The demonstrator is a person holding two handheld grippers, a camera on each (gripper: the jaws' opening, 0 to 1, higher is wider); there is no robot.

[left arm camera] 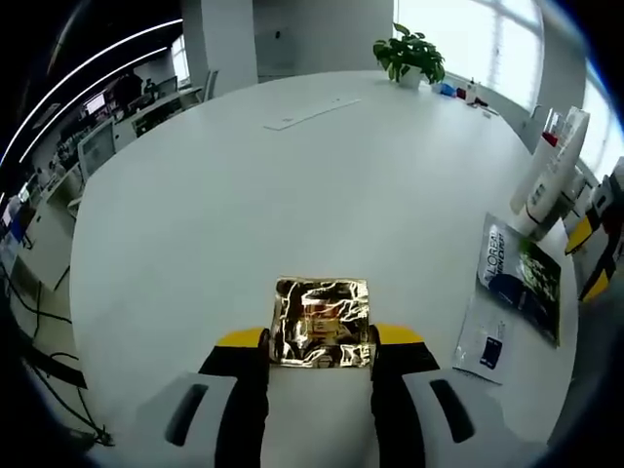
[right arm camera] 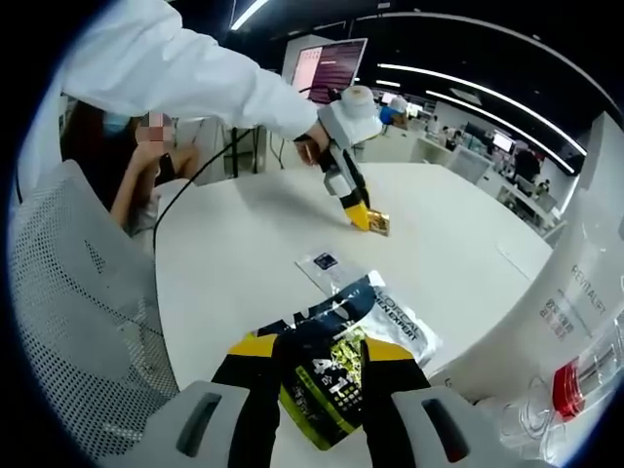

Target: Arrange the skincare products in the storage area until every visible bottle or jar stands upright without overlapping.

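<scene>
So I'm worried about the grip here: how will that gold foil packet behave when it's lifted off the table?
The gold foil packet looks crinkled and thin, so it will probably flex and sag rather than stay stiff. Its shiny surface may be slippery between the left gripper jaws, which sit at its near edge. It lies flat on the white table, so it seems light and unlikely to roll.

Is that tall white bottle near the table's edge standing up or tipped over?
Upright: the tall white bottle stands on its base on the round white table.
</scene>
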